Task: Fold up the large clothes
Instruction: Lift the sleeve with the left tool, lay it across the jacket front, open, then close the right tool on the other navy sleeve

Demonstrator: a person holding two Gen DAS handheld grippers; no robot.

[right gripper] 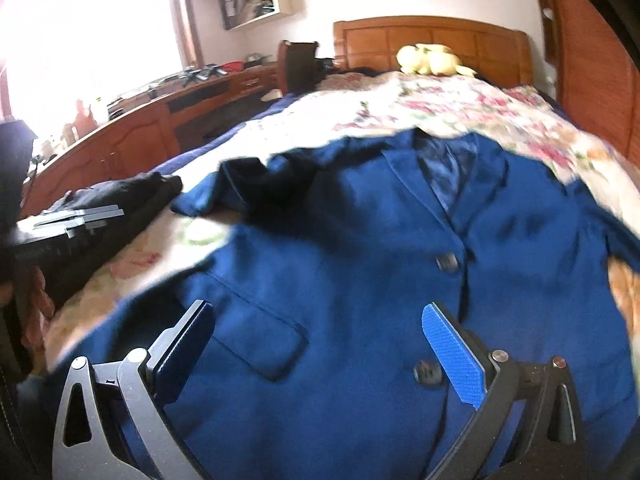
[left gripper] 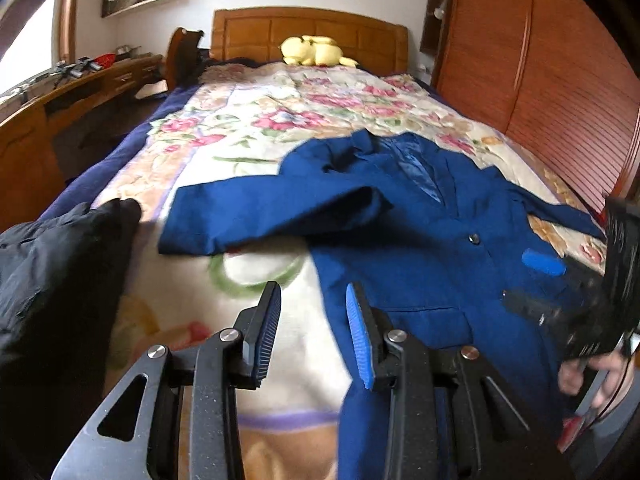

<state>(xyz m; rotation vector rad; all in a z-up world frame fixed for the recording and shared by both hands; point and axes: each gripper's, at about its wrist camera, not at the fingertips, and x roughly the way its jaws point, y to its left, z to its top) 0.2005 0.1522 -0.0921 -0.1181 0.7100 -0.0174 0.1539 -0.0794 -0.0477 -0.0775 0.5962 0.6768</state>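
Note:
A blue suit jacket (left gripper: 420, 248) lies face up on the floral blanket (left gripper: 248, 128), buttons closed, collar toward the headboard. One sleeve (left gripper: 272, 216) is folded across toward the left. My left gripper (left gripper: 314, 332) hovers open over the jacket's left hem edge and the blanket, with nothing between its pads. My right gripper (right gripper: 320, 348) stands wide open just above the jacket front (right gripper: 360, 240), over the pocket flap (right gripper: 260, 336) and near the lower button (right gripper: 428, 372). In the left wrist view the right gripper (left gripper: 536, 282) shows over the jacket's right side, held by a hand (left gripper: 592, 372).
A black garment (left gripper: 60, 272) lies bunched at the blanket's left edge. A yellow plush toy (left gripper: 312, 51) sits by the wooden headboard (left gripper: 308, 28). A slatted wooden wardrobe (left gripper: 540, 60) runs along the right, and a low wooden desk (left gripper: 80, 92) along the left.

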